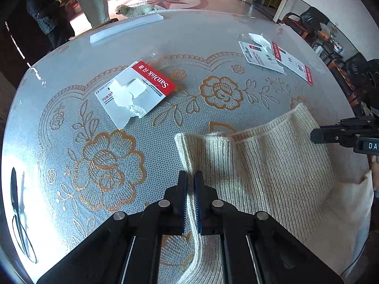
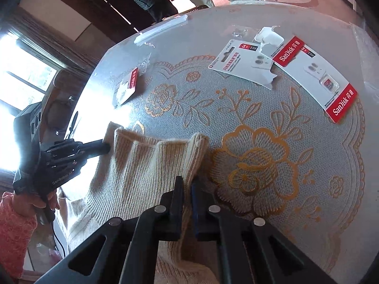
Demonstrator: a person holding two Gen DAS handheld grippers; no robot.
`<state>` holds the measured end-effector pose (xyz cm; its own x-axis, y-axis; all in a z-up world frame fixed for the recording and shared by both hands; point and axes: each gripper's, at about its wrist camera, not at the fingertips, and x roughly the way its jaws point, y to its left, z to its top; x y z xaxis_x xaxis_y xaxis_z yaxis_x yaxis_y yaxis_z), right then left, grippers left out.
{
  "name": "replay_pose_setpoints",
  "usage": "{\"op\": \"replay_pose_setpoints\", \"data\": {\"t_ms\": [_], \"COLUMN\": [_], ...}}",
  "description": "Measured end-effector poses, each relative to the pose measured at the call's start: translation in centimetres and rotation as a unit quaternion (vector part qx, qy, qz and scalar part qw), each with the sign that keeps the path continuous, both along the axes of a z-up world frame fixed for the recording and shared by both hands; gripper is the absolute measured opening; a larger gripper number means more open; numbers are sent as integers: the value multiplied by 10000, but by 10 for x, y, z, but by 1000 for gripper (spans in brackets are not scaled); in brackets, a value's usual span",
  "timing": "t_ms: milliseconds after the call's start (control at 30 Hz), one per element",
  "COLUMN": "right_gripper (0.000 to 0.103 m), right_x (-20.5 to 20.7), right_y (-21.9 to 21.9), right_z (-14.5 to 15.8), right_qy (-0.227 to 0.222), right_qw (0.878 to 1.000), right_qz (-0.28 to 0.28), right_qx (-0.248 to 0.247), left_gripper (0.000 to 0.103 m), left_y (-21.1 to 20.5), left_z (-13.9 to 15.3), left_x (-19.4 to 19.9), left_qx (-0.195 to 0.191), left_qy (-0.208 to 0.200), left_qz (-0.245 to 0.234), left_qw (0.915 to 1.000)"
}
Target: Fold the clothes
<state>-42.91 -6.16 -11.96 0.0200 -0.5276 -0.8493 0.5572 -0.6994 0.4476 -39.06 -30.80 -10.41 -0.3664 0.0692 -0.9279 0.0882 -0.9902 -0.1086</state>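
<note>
A cream ribbed knit garment (image 1: 272, 165) lies on the table (image 1: 189, 35) with its folded edge facing the middle. My left gripper (image 1: 191, 177) is shut on the garment's left edge. It also shows in the right wrist view (image 2: 104, 148), at the garment's far-left corner. My right gripper (image 2: 187, 182) is shut on the garment's (image 2: 146, 172) right edge. It also shows in the left wrist view (image 1: 315, 136), at the garment's right side.
A lace-patterned mat (image 1: 106, 156) with orange flowers covers the table. A torn SanDisk card (image 1: 135, 92) lies ahead left; two more cards (image 2: 284, 66) lie far right. A white strip (image 1: 125, 28) lies at the far edge. A person (image 1: 47, 11) and a dog (image 1: 135, 10) are beyond.
</note>
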Motion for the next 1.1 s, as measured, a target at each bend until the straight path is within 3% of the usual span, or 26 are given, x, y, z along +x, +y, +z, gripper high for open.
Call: {"op": "replay_pose_setpoints", "data": {"t_ms": [200,367,533,667,800,1000,1100], "right_gripper": [4,4,4,4,4,5,11], "right_x": [11,25,65,108,154,212,233], "right_y": [4,12,31,47,62,82,86], "right_z": [17,45,82,91,81,38,16], "right_qy": [190,405,719,850,917,909,1008], "right_qw": [9997,9980,9930,9894,9858,9822,9790], "right_qz": [34,180,642,989,1347,1640,1725], "right_qx": [-117,-459,-688,-642,-407,97,407], "left_gripper": [6,6,6,6,6,6,10], "left_y": [-4,6,32,53,72,101,112], "left_z": [29,67,104,115,104,48,20], "left_x": [39,73,112,152,199,256,279], "left_qx": [136,332,402,427,428,421,327], "left_qy": [288,819,1420,1555,1387,784,522], "left_qz": [-66,-240,-813,-1143,-1424,-1648,-1684], "left_qw": [9995,9958,9857,9803,9791,9823,9838]}}
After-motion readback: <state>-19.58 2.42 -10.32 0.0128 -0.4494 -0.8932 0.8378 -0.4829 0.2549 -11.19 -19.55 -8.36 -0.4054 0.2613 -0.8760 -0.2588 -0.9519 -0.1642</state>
